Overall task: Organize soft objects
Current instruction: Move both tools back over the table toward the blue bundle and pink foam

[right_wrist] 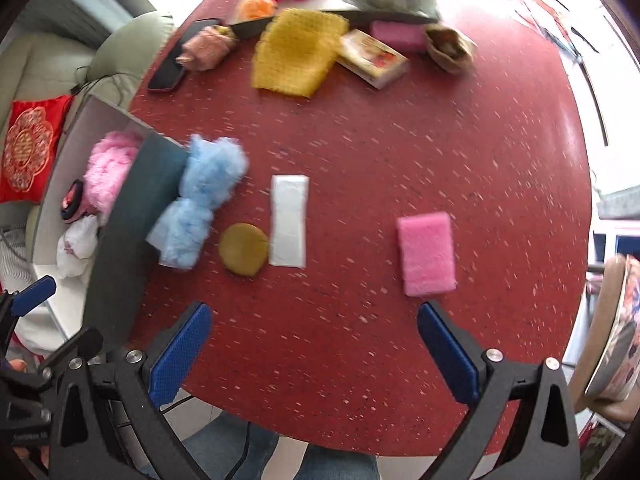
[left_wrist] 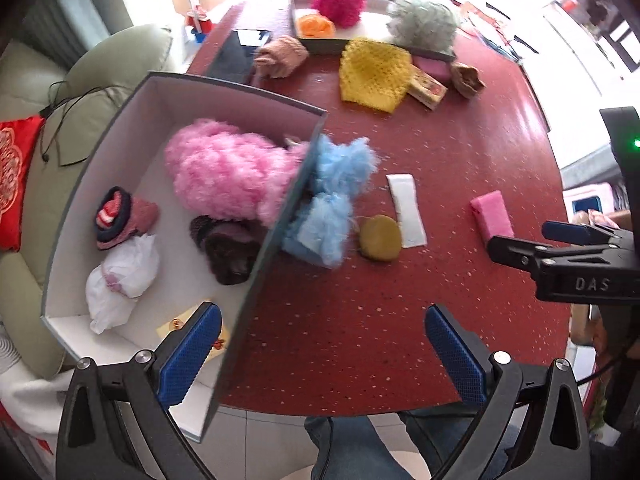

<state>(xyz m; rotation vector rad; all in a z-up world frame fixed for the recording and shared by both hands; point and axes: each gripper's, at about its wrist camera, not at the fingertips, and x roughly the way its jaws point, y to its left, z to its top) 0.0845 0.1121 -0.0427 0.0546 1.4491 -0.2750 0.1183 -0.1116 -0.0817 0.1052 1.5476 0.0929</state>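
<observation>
Picking the next soft thing for the box

Both claws, left [left_wrist: 323, 354] and right [right_wrist: 314, 354], are wide open and empty. Blue fluff [right_wrist: 200, 200] touches the box [left_wrist: 280, 216]; grab it next.

Right gripper [right_wrist: 314, 346] hangs above the near edge of the red table [right_wrist: 400, 152], jaws wide apart, nothing between them. Pink sponge [right_wrist: 426, 254] lies just beyond the right fingertip. White pad [right_wrist: 289, 221] lies mid-table, olive disc [right_wrist: 243, 249] touching its left side. Blue fluff [right_wrist: 200, 200] rests against the box [right_wrist: 128, 216] at the left edge. Yellow knit [right_wrist: 298, 54] lies near the far edge.
</observation>
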